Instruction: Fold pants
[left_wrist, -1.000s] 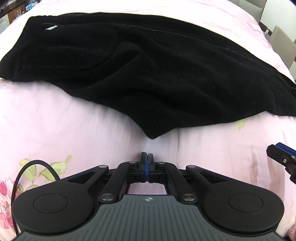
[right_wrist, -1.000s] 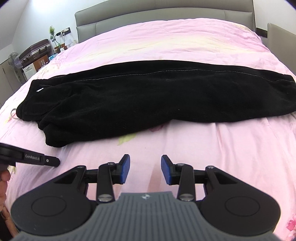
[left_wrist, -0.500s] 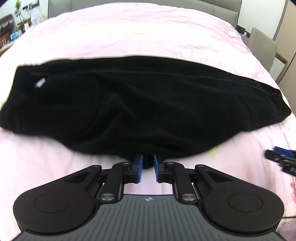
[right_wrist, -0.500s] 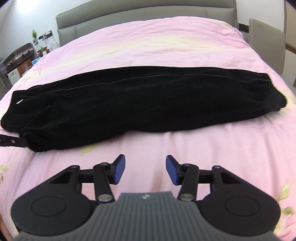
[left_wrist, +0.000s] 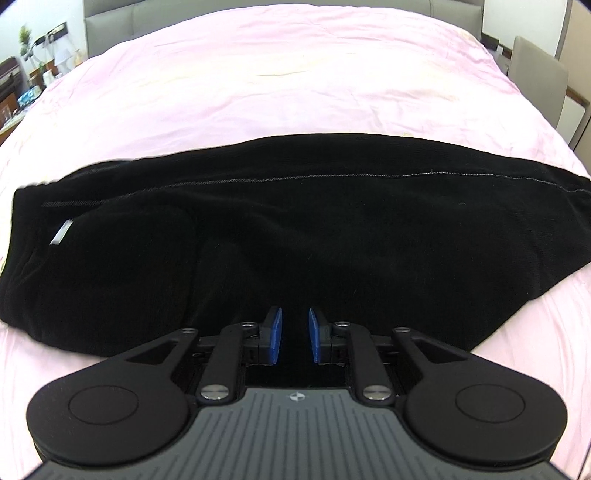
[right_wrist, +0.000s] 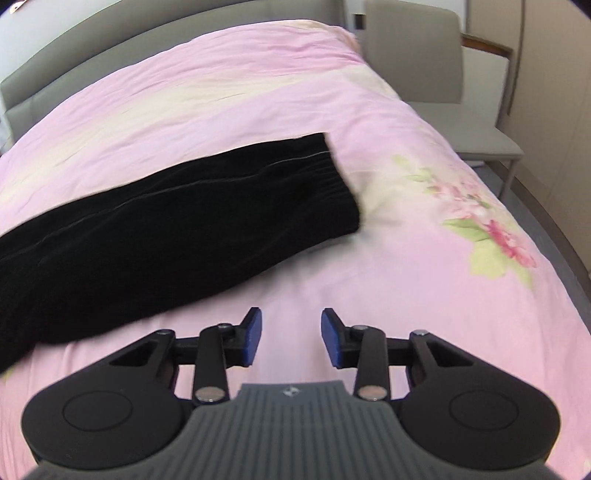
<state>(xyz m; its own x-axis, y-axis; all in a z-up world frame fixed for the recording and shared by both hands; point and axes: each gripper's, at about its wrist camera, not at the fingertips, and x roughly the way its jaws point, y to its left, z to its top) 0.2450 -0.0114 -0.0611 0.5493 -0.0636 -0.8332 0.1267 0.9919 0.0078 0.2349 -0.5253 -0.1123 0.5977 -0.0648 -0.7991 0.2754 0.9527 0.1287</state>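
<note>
Left tool over black pants, grip unclear; right tool closing, empty, above pink bedspread near chair

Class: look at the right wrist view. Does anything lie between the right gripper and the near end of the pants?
Nothing visible. Only bare pink bedspread separates the right gripper from the pants.

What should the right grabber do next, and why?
Probably move the right gripper left toward the leg end of the black pants. Its closing jaws hold nothing and sit over bare pink bedspread, just short of the fabric.
</note>
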